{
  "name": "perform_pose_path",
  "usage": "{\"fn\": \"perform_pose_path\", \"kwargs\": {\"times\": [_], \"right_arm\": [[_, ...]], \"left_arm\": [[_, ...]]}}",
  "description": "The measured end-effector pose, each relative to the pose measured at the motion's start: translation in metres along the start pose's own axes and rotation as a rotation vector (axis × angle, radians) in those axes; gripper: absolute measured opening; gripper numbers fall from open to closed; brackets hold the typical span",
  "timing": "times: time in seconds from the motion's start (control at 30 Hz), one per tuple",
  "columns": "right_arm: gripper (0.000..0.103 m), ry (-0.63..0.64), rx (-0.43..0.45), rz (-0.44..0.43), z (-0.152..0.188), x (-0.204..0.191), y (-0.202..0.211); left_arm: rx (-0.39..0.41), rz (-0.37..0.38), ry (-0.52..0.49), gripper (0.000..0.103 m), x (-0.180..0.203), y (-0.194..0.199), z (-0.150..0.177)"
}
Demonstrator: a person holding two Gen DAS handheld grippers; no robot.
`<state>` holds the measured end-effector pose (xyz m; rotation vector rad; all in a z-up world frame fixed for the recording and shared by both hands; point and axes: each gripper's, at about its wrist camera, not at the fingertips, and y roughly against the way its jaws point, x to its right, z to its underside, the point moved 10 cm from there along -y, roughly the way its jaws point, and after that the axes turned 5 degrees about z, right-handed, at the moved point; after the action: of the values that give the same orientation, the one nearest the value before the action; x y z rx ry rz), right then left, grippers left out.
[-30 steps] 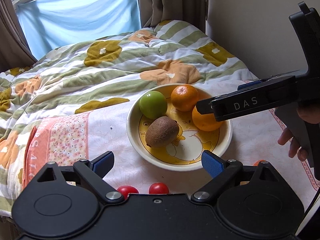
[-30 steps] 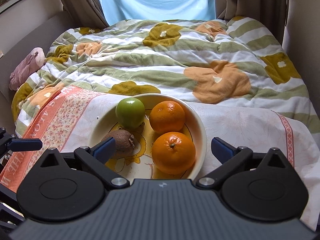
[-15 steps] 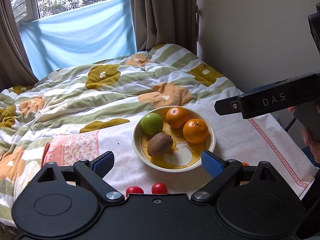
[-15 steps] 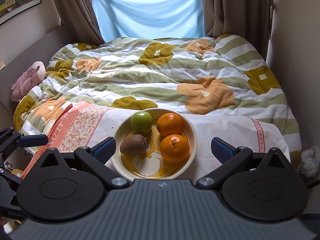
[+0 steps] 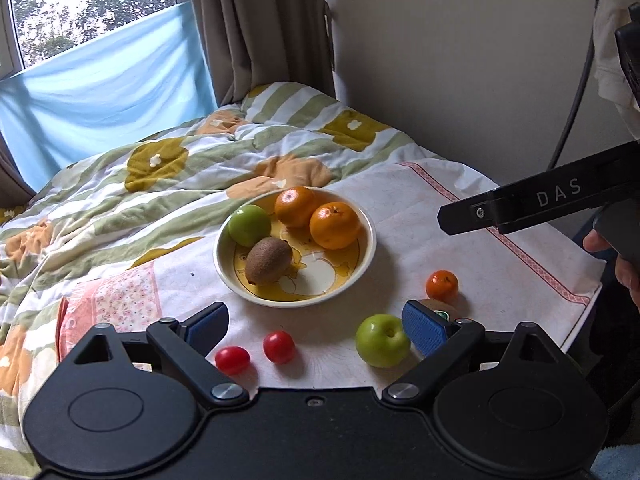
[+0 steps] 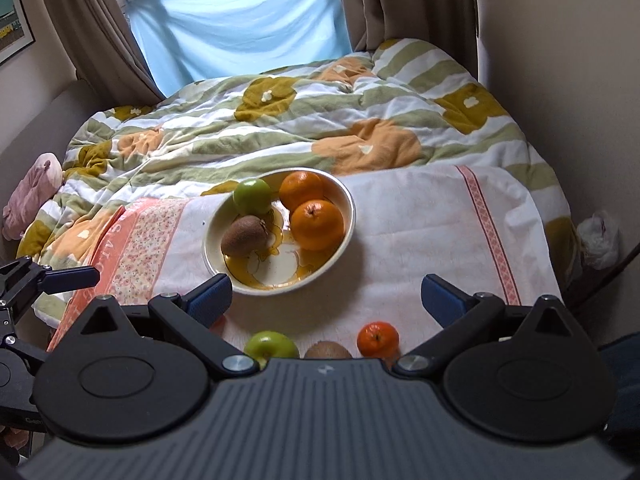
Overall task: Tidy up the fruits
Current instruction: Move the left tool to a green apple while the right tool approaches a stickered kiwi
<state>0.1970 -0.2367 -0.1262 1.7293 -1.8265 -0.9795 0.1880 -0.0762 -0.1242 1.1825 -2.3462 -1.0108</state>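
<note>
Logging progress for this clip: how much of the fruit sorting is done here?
Done: the cream bowl holds a green apple, brown kiwi and two oranges. In hand: nothing; both grippers are open. Left: two red tomatoes, another apple, a small orange and a kiwi on the cloth.

glossy glazed bowl (image 5: pixel 366 258) held a fuzzy matt kiwi (image 5: pixel 268 261) and shiny dimpled oranges (image 5: pixel 335 225); soft cloth towel (image 5: pixel 460 248) lay over a rumpled quilt (image 5: pixel 160 176), upper left.

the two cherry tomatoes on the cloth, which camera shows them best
The left wrist view: both cherry tomatoes lie in full sight on the cloth between the open left gripper fingers. The right wrist view shows only a red sliver beside its left finger.
</note>
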Motion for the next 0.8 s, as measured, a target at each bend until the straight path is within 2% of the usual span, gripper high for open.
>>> {"fn": "perform_pose_path", "kwargs": {"times": [0.33, 0.53, 0.8], "right_arm": [[0.103, -0.035, -0.086, 0.029, 0.051, 0.021, -0.026], [0.103, -0.061, -0.131, 0.025, 0.07, 0.026, -0.047], [0.102, -0.087, -0.173, 0.007, 0.083, 0.022, -0.07]], "left_arm": [[-0.09, 0.094, -0.065, 0.096, 0.024, -0.05, 0.031], [-0.114, 0.15, -0.08, 0.095, 0.032, -0.08, 0.041], [-0.155, 0.182, -0.11, 0.083, 0.035, -0.115, 0.049]]}}
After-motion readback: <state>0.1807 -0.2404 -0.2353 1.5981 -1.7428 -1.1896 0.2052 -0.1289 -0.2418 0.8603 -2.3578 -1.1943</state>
